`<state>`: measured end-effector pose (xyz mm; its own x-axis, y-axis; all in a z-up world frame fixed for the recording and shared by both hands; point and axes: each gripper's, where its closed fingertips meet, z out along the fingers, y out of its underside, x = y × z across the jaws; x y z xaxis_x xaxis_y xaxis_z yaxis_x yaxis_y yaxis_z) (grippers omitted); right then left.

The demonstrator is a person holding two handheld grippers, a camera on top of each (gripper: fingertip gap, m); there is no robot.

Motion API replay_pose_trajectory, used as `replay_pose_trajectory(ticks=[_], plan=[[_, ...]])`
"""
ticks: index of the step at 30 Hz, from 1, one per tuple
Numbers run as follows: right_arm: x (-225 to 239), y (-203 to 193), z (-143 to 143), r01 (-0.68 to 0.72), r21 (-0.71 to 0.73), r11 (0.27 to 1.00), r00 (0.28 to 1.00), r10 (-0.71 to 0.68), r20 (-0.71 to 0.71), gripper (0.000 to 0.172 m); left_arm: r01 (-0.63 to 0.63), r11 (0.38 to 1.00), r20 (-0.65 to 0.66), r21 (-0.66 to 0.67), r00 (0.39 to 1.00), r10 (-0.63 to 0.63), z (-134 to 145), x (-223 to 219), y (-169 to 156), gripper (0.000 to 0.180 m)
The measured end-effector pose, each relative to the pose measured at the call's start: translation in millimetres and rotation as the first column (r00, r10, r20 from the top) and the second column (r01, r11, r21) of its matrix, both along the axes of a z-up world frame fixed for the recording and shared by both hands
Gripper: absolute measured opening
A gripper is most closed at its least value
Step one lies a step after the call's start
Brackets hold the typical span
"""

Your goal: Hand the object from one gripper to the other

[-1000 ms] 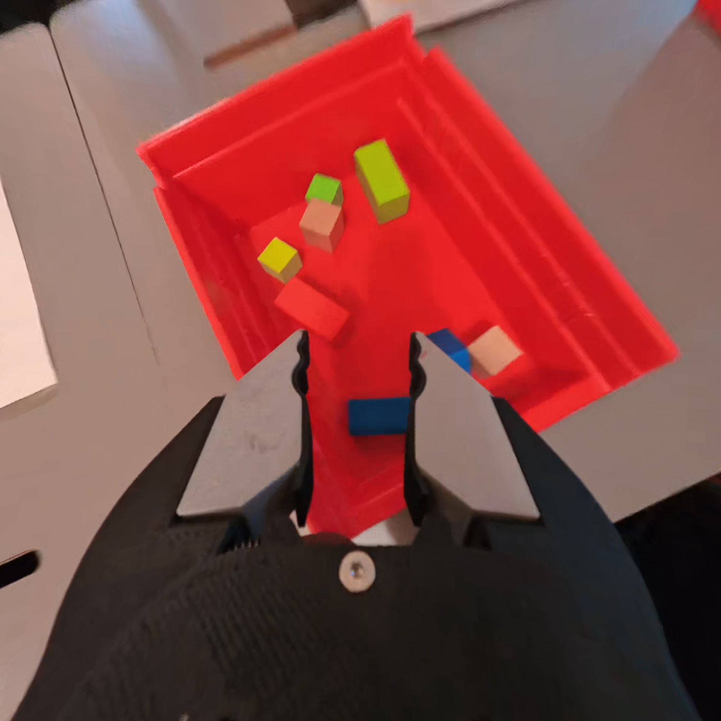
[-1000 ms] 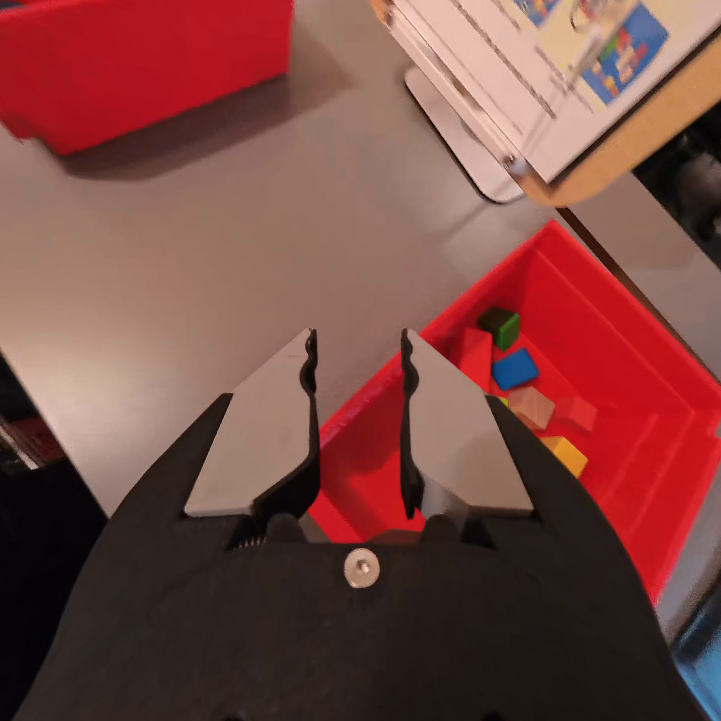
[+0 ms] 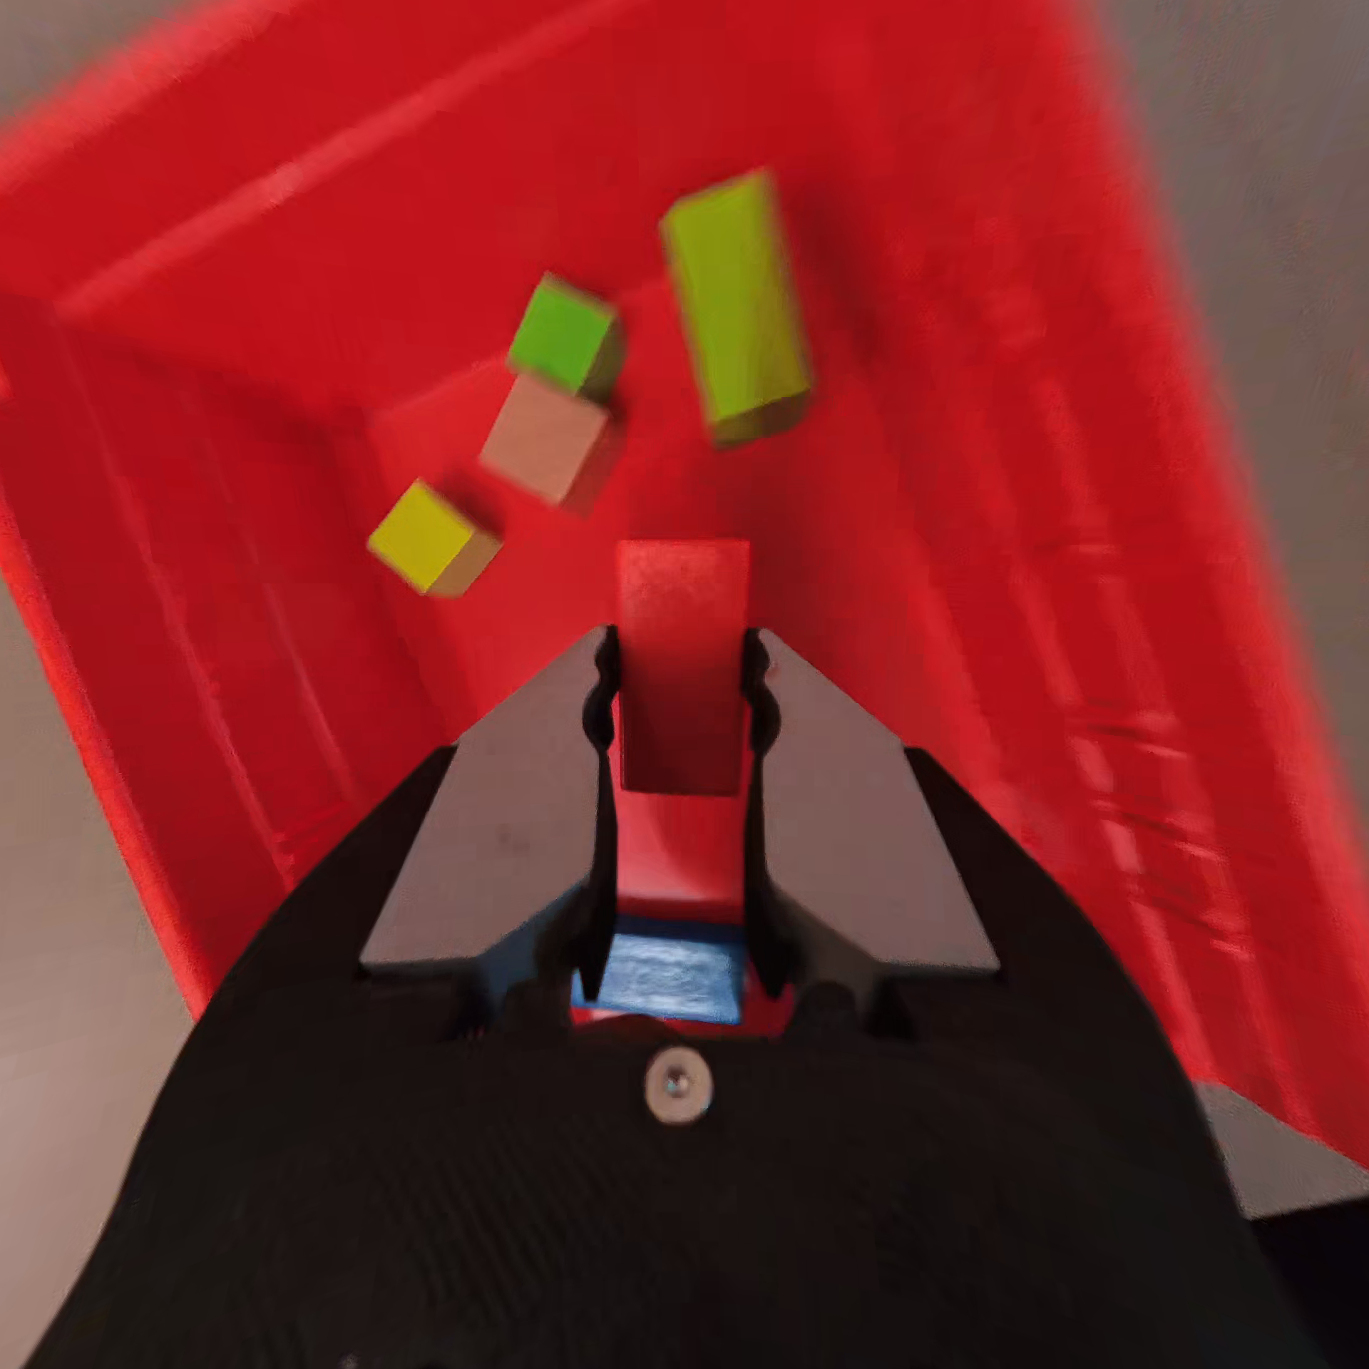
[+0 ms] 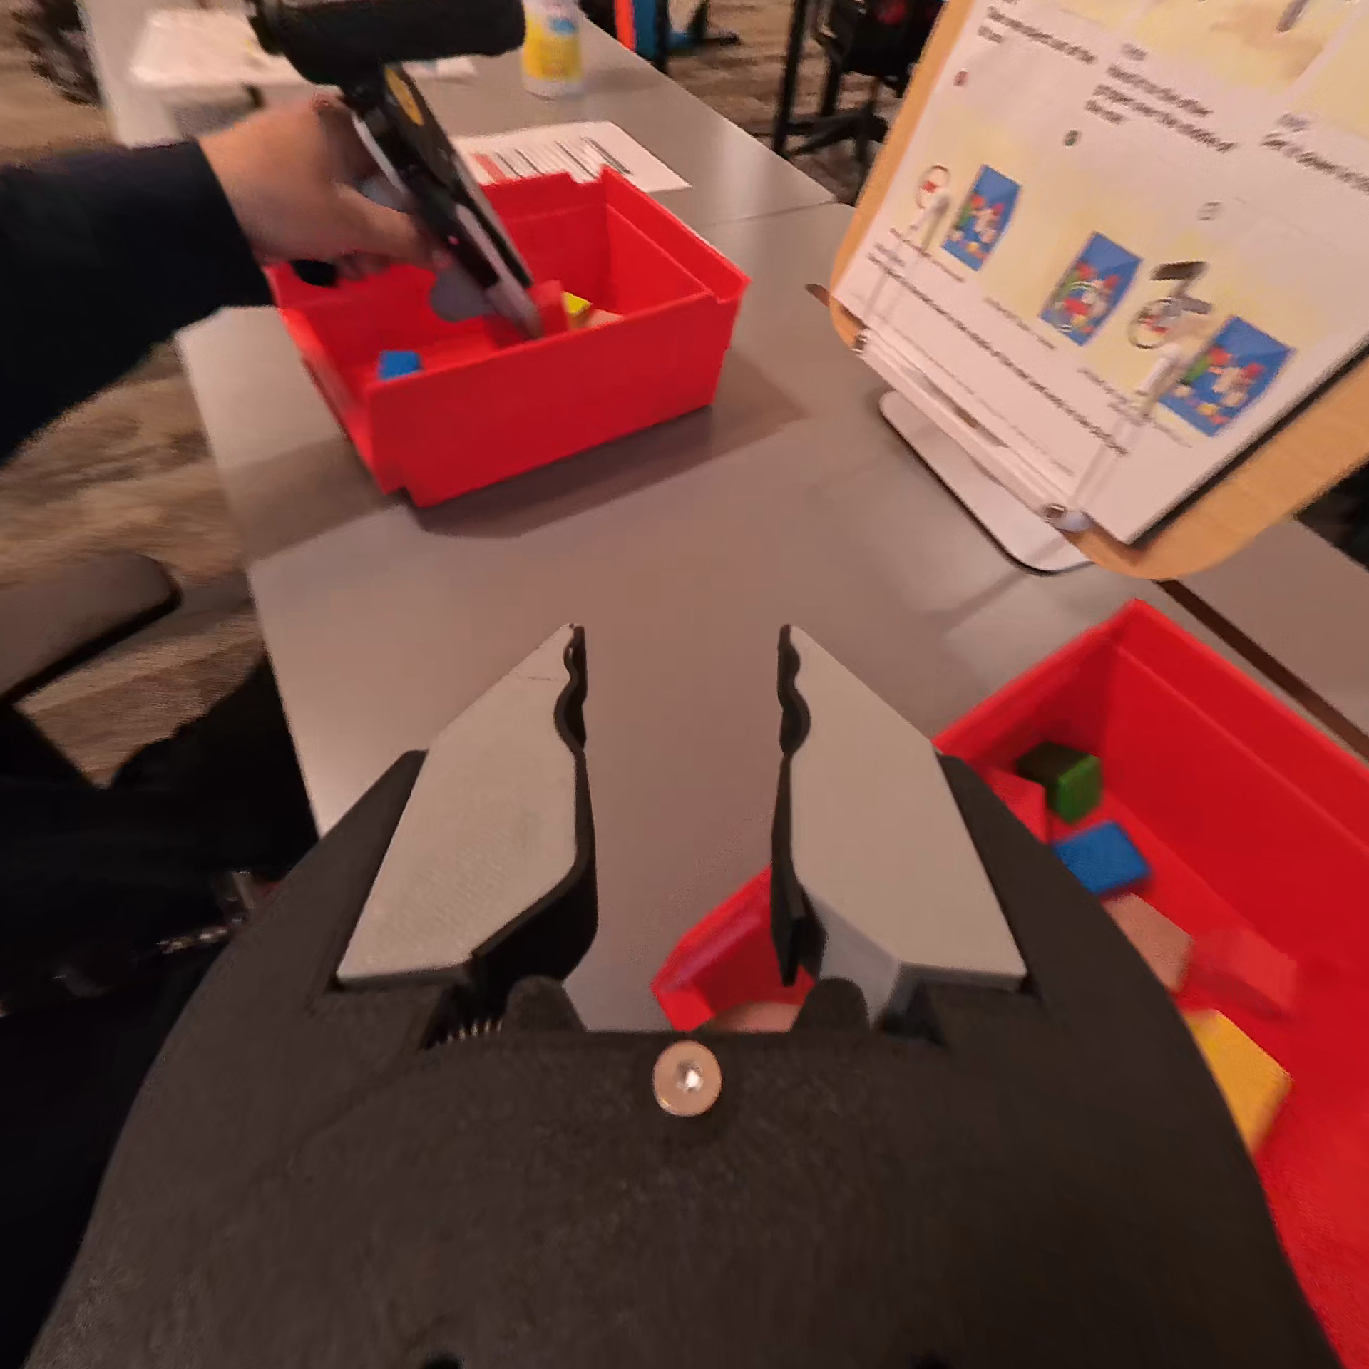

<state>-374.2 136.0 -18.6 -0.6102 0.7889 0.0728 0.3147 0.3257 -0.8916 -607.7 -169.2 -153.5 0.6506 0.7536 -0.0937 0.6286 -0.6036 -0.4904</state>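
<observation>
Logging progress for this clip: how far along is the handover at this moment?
Early stage. Done: the left gripper has reached into its red bin and its fingers are shut on a red block. In hand: that block, which looks just clear of the bin floor. Left: carrying it out to the right gripper, which waits open and empty over the grey table, then the transfer itself.

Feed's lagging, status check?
Left claw shut on red block inside red bin. Right claw open, empty, over table. Nothing between.
</observation>
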Motion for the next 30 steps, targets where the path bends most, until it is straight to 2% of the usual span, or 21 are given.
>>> replay_pose_trajectory(ticks=[2, 4, 5, 7, 8, 12, 14, 16, 18, 21, 23, 27, 30], plan=[[-2, -18, 1, -0.073, -0.062, 0.995, 0.997, 0.073, 0.011, 0.049, 0.116, 0.987, -0.097, 0.115, 0.99, -0.105, 35, 22, 32, 0.03], [-2, -39, 6, -0.152, -0.121, 0.981, 0.988, 0.151, -0.012, 0.05, 0.288, 0.918, -0.178, 0.271, 0.953, -0.247, 73, 59, 74, 0.03], [-1, -51, 9, -0.198, -0.157, 0.968, 0.98, 0.197, -0.024, 0.05, 0.387, 0.847, -0.217, 0.365, 0.92, -0.327, 92, 85, 98, 0.03], [4, -72, 16, -0.276, -0.233, 0.932, 0.961, 0.274, -0.042, 0.051, 0.56, 0.646, -0.282, 0.519, 0.826, -0.488, 125, 143, 137, 0.03], [6, -80, 20, -0.306, -0.266, 0.914, 0.952, 0.302, -0.057, 0.052, 0.609, 0.561, -0.323, 0.561, 0.785, -0.529, 137, 166, 151, 0.03], [4, -93, 36, -0.343, -0.354, 0.87, 0.939, 0.312, -0.145, 0.053, 0.704, 0.306, -0.451, 0.64, 0.668, -0.592, 161, 228, 182, 0.03], [10, -97, 43, -0.386, -0.373, 0.844, 0.922, 0.339, -0.187, 0.052, 0.703, 0.223, -0.474, 0.675, 0.645, -0.599, 163, 247, 190, 0.03], [21, -105, 45, -0.44, -0.397, 0.805, 0.898, 0.399, -0.186, 0.053, 0.717, 0.176, -0.515, 0.674, 0.627, -0.584, 164, 259, 194, 0.03], [26, -111, 42, -0.466, -0.408, 0.785, 0.884, 0.437, -0.169, 0.053, 0.73, 0.157, -0.549, 0.665, 0.62, -0.561, 164, 264, 196, 0.029], [24, -118, 39, -0.47, -0.418, 0.777, 0.881, 0.444, -0.164, 0.044, 0.708, 0.135, -0.519, 0.693, 0.621, -0.588, 159, 271, 199, 0.029], [29, -124, 38, -0.501, -0.425, 0.754, 0.862, 0.481, -0.161, 0.031, 0.711, 0.144, -0.521, 0.689, 0.623, -0.584, 154, 271, 201, 0.029], [30, -126, 31, -0.501, -0.404, 0.765, 0.859, 0.496, -0.126, 0.031, 0.677, 0.127, -0.504, 0.725, 0.647, -0.573, 156, 271, 196, 0.029], [26, -128, 31, -0.482, -0.391, 0.784, 0.873, 0.47, -0.134, 0.03, 0.672, 0.154, -0.49, 0.725, 0.659, -0.57, 151, 268, 196, 0.03]])
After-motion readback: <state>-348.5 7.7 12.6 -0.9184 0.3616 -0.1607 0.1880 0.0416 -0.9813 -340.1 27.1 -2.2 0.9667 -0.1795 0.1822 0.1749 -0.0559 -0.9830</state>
